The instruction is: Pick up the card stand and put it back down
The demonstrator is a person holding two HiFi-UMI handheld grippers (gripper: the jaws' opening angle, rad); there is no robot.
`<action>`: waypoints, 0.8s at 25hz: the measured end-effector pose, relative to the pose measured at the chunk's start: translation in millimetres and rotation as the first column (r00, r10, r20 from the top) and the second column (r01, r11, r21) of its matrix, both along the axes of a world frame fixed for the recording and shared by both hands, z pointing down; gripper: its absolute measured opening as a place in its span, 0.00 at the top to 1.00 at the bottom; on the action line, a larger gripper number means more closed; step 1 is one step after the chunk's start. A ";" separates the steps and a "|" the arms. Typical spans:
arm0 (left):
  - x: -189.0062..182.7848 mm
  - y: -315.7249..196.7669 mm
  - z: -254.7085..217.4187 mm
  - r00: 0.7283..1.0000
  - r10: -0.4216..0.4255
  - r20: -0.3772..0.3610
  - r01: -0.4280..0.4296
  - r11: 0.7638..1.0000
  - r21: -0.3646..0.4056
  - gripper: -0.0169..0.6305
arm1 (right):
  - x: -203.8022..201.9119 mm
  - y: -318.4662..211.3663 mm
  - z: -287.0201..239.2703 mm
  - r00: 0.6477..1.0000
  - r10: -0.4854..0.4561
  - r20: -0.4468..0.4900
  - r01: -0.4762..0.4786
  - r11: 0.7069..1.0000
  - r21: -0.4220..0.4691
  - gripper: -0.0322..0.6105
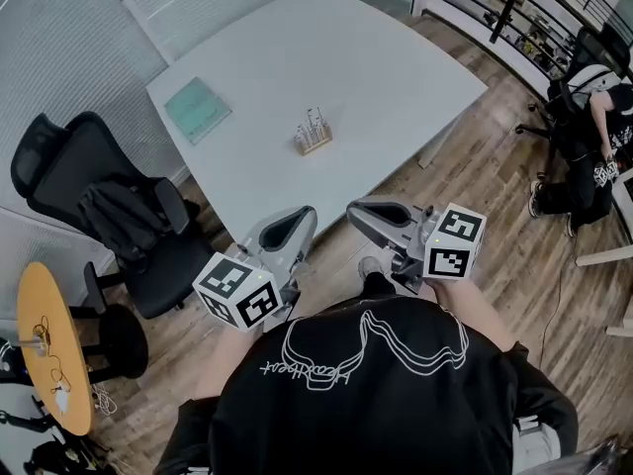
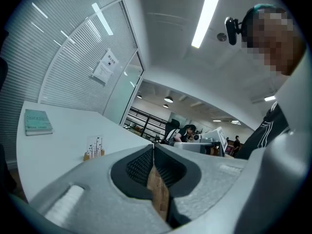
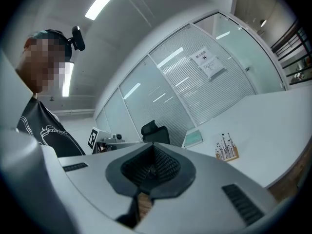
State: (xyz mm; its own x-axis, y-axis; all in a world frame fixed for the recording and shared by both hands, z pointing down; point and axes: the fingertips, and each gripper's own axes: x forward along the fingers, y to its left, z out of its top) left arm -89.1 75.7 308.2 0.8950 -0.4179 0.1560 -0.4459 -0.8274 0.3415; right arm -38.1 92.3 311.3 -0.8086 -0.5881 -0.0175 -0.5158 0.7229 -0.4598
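Wooden card stand (image 1: 313, 138) on table (image 1: 376, 57), print unreadable; left tongs (image 1: 307, 216), right tongs (image 1: 356, 213) pressed together, empty.

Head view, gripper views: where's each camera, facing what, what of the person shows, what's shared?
Head view: on the person's head, steeply down at table, card stand; shows torso, left gripper, right gripper.
Left gripper view: on that gripper, along shut jaws over the table; torso at right.
Right gripper view: on that gripper, along shut jaws; torso at left.
Shared: card stand, book.
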 end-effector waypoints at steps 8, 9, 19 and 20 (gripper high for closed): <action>56.4 -81.0 14.0 0.997 -0.074 0.010 0.075 0.996 -0.041 0.95 | 58.4 -84.1 7.5 0.998 -0.068 -0.004 0.067 0.997 -0.040 0.94; 59.2 -85.6 16.1 0.996 -0.084 0.014 0.085 0.995 -0.043 0.95 | 61.9 -89.2 9.2 0.997 -0.075 -0.004 0.075 0.996 -0.044 0.94; 102.1 -135.6 32.8 0.979 -0.190 0.079 0.192 0.981 -0.023 0.95 | 109.5 -144.1 18.7 0.988 -0.154 -0.020 0.153 0.988 -0.037 0.94; 104.4 -139.7 34.5 0.975 -0.204 0.086 0.207 0.978 -0.017 0.95 | 112.7 -149.2 20.4 0.987 -0.162 -0.022 0.161 0.986 -0.035 0.94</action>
State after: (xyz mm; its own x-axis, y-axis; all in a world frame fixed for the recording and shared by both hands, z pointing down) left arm 15.3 -64.0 342.8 0.7739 -0.5865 0.2391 -0.6331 -0.7065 0.3161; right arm 74.6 -56.9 331.6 -0.8928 -0.4499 0.0209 -0.4053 0.7821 -0.4733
